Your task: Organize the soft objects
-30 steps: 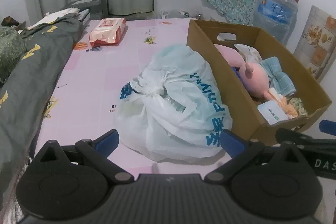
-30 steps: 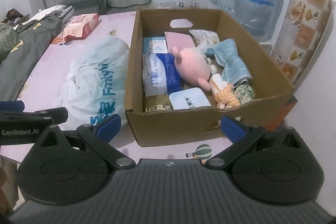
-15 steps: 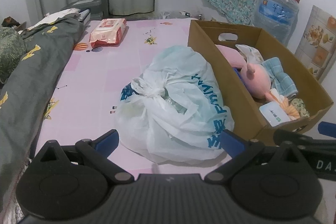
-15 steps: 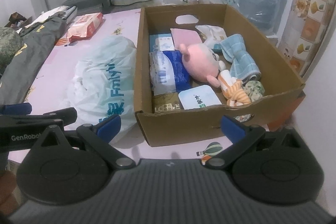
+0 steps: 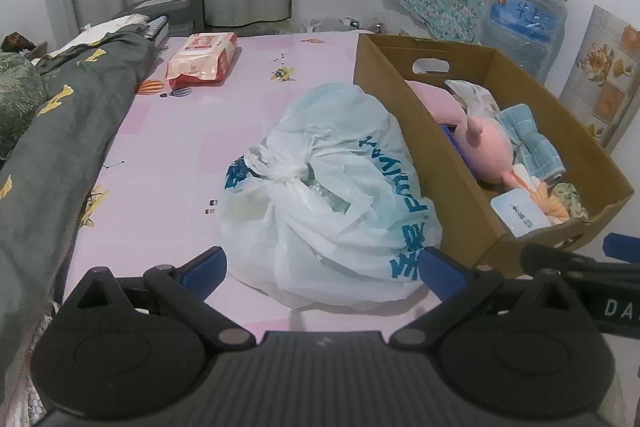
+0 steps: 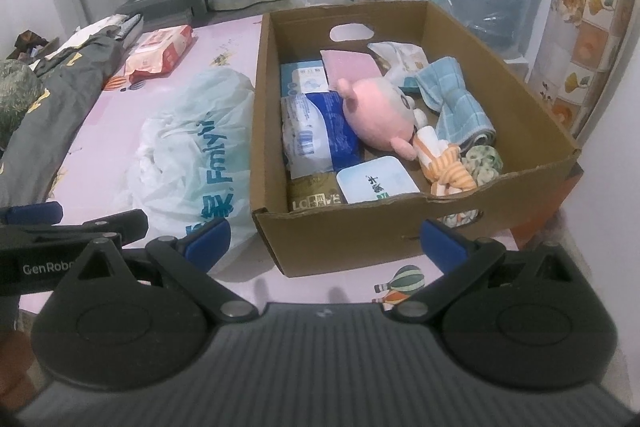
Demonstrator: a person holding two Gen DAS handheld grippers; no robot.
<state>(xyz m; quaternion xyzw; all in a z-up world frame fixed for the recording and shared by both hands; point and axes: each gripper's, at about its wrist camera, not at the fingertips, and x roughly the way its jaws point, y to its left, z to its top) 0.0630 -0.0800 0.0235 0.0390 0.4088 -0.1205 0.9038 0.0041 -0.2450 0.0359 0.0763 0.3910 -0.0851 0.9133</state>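
Left hand-held gripper: fingers spread wide, nothing between them; it hangs over the near edge of the bed, aimed at the tied plastic bag.
Right hand-held gripper: likewise spread and empty, low at the near edge, facing the near wall of the cardboard box.
Change over the last second: little. Both views have crept slightly closer; the right one now looks more squarely into the box. Bag, box and contents lie as they did.
Soft things in the box: pink plush, blue towel, striped orange toy, a green patterned cloth, plus tissue packs and a flat white pack.
Bag: on the pink sheet, touching the box's left wall, knotted on top.
Further out: a wipes packet near the far edge, a dark quilt along the left edge.
Meaning for the task: my reading is that this fits either sorting about to go on or a box already filled; the pictures do not settle which.
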